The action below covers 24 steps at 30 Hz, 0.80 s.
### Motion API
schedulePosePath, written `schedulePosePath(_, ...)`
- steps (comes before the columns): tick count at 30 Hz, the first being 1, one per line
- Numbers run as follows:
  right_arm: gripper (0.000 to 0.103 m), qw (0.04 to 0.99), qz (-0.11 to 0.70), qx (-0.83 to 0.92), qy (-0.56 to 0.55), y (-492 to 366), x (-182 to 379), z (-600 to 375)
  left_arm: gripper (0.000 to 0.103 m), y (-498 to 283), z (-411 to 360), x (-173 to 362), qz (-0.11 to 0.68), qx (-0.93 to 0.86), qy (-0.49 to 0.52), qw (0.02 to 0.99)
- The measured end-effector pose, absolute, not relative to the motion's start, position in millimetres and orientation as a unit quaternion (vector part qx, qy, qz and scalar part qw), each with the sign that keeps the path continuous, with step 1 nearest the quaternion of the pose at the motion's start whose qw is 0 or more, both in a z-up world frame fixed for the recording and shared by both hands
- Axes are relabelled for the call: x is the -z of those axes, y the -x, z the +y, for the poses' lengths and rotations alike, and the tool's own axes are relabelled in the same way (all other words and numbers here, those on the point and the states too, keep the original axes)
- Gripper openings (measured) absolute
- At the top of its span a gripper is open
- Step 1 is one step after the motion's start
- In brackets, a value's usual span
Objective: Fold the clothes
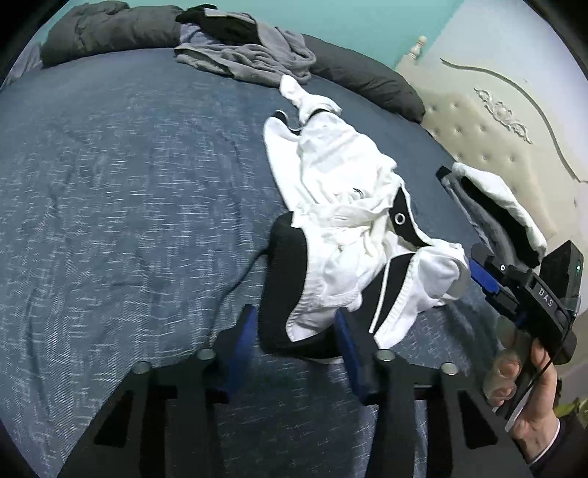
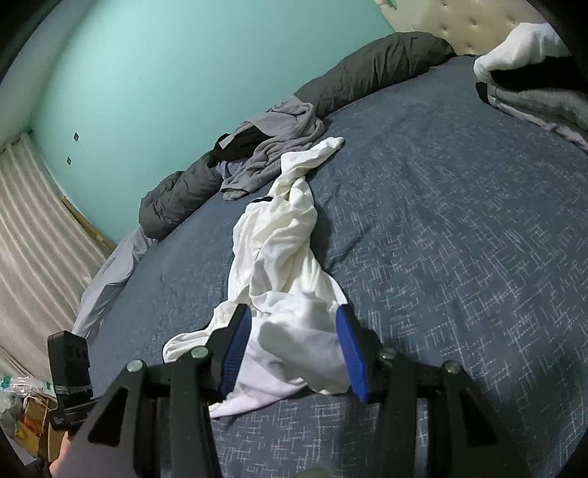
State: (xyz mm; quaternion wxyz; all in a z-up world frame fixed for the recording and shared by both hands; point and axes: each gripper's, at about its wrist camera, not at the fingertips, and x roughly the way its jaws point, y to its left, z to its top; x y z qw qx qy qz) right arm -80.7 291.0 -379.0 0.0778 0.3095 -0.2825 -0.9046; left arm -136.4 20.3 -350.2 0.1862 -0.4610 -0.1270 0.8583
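Note:
A crumpled white garment with black trim (image 1: 341, 206) lies stretched across the blue bedspread (image 1: 128, 184). My left gripper (image 1: 296, 342) is open, and its blue pads straddle the garment's black-and-white near edge. My right gripper (image 1: 477, 281), held by a hand (image 1: 529, 411), reaches the white edge from the right. In the right wrist view the right gripper (image 2: 294, 349) stands open with a white fold of the garment (image 2: 279, 239) between its pads. Whether either pad touches cloth is unclear.
A heap of grey and black clothes (image 1: 250, 47) lies at the far side against dark grey pillows (image 1: 110, 29). A stack of folded white, black and grey items (image 1: 496, 213) sits near the cream tufted headboard (image 1: 496, 121). A teal wall (image 2: 183, 73) is behind.

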Motion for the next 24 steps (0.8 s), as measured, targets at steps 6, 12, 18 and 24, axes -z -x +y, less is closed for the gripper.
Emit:
schedulePosePath(6,0.049,0.08,-0.282,0.907,-0.303,81,377,291,0.01,144,21,347,-0.103,-0.86,0.466,0.181)
schedulePosePath(12,0.049,0.078,-0.289,0.906,-0.3,80,377,294,0.003,147,6,312,-0.061,-0.878,0.441,0.173)
schedulePosePath(18,0.049,0.077,-0.296,0.905,-0.296,79,376,297,0.003,162,-28,263,-0.005,-0.903,0.411,0.127)
schedulePosePath(24,0.049,0.078,-0.298,0.904,-0.296,79,376,298,0.003,189,-83,194,0.039,-0.929,0.365,0.047)
